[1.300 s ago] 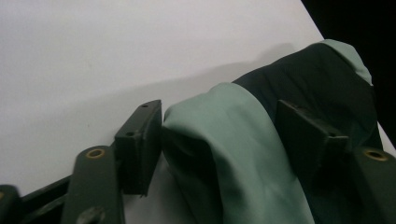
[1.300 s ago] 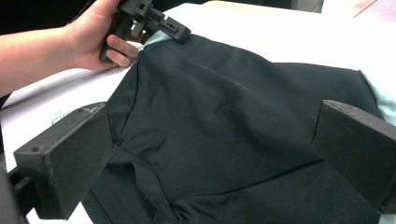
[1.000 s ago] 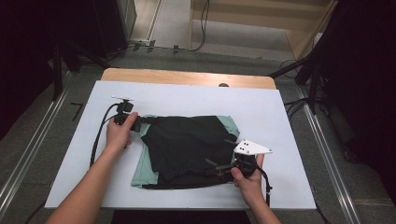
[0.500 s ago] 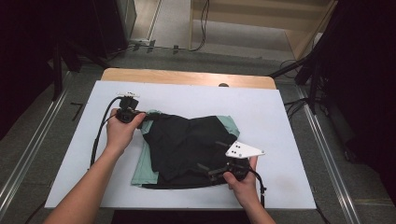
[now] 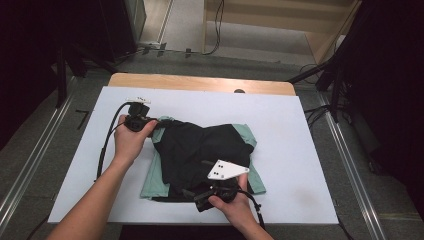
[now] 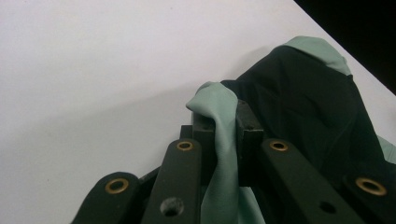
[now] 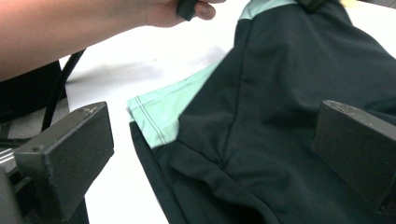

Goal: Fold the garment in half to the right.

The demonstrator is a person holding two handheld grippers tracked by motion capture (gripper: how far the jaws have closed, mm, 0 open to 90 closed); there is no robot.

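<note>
One black-and-green garment [image 5: 200, 152] lies mid-bench with bare white bench [image 5: 300, 150] around it, the left gripper [image 6: 223, 135] pinching its green fold, the right gripper [image 7: 210, 154] spread at its near edge.

Around the heaped black-and-mint garment [image 5: 202, 152], bare white bench [image 5: 300, 150] is lying open to me: beyond its far edge, off its right side, and along its left edge. My left tool [image 5: 150, 121] is blocking its far-left corner, pinching a mint fold, cable [image 5: 106, 145] trailing beside. My right tool [image 5: 190, 192] is crowding its near edge, pads [image 7: 70, 154] gaping over the hem.
</note>
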